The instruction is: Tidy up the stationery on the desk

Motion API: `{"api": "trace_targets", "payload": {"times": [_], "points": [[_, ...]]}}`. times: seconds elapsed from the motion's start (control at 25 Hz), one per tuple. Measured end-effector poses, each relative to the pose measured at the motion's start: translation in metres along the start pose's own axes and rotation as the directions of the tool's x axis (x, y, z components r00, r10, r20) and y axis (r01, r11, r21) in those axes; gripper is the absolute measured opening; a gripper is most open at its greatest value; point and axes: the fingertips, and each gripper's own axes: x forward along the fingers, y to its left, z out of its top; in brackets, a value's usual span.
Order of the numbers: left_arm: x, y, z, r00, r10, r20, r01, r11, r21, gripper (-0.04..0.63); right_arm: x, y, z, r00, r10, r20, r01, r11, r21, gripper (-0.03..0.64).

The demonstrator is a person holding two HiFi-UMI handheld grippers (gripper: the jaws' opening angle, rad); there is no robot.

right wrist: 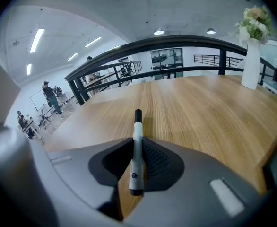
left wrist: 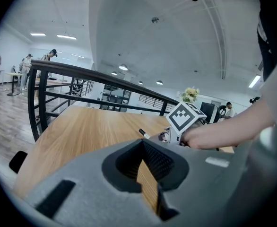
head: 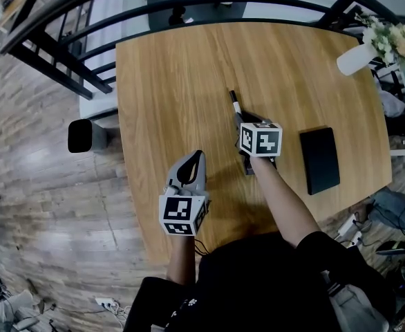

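A white marker pen with a black cap [head: 234,103] juts forward from my right gripper [head: 242,121], which is shut on its barrel above the middle of the wooden desk [head: 175,81]. In the right gripper view the marker [right wrist: 137,126] lies straight along the jaws, cap end pointing away. My left gripper [head: 198,158] hovers near the desk's front edge, to the left of the right one, shut with nothing in it. From the left gripper view [left wrist: 143,144] the marker tip [left wrist: 143,133] and the right gripper's marker cube [left wrist: 186,117] show ahead.
A flat black case [head: 319,160] lies on the desk right of my right gripper. A white vase with flowers [head: 359,57] stands at the far right corner. A black railing [head: 189,5] curves round the desk's far side; wooden floor lies to the left.
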Motion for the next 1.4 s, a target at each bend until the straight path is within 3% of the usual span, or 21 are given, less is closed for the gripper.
{"api": "trace_targets", "payload": {"times": [1.0, 1.4], "points": [[-0.021, -0.043, 0.025, 0.996, 0.066, 0.063, -0.070, 0.995, 0.068, -0.008, -0.114, -0.015, 0.000, 0.978, 0.118, 0.173, -0.116, 0.993, -0.021, 0.075], [-0.008, -0.078, 0.024, 0.997, 0.042, 0.065, -0.048, 0.995, 0.089, -0.008, -0.148, -0.043, -0.015, 0.974, 0.119, 0.193, -0.119, 0.993, -0.011, 0.075]]}}
